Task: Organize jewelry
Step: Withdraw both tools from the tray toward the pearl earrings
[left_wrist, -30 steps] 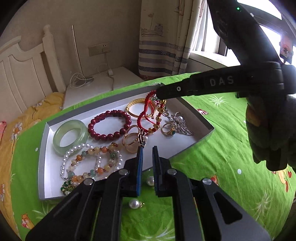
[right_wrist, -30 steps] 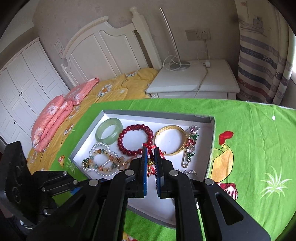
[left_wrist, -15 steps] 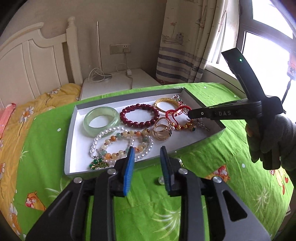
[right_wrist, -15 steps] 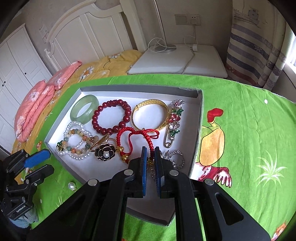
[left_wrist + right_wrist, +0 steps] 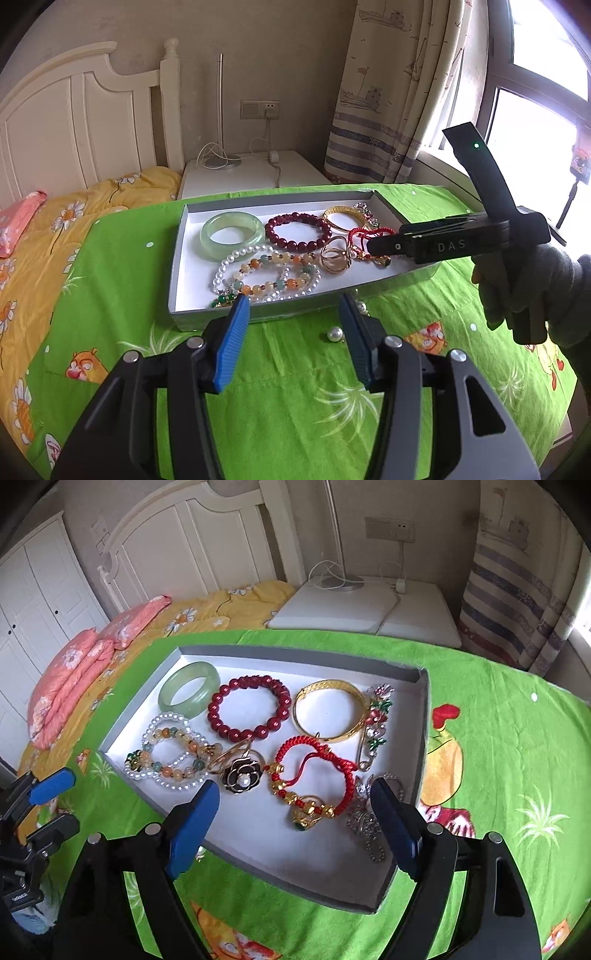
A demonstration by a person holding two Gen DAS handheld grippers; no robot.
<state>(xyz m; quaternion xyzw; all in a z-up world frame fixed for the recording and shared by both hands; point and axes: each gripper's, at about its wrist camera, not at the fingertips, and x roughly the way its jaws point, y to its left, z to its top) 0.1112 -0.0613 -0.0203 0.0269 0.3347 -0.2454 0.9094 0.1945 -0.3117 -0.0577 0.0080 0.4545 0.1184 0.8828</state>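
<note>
Right claw: my right gripper (image 5: 295, 812) is opening, empty, over the red braided cord bracelet (image 5: 314, 771) in the shallow grey tray (image 5: 421, 738).
Left claw: my left gripper (image 5: 293, 328) is opening, empty; I'd straddle the loose white pearl (image 5: 335, 335) squarely.

1. A home bedroom.
2. Ahead of the grippers stands a white headboard (image 5: 192, 550) with pink pillows (image 5: 74, 672).
3. A nightstand (image 5: 369, 605), wardrobe (image 5: 40, 590) and curtain (image 5: 391, 96) stand beyond.

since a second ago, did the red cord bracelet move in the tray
Yes. The red cord bracelet went from hanging above the tray to lying flat below the gold bangle.
</note>
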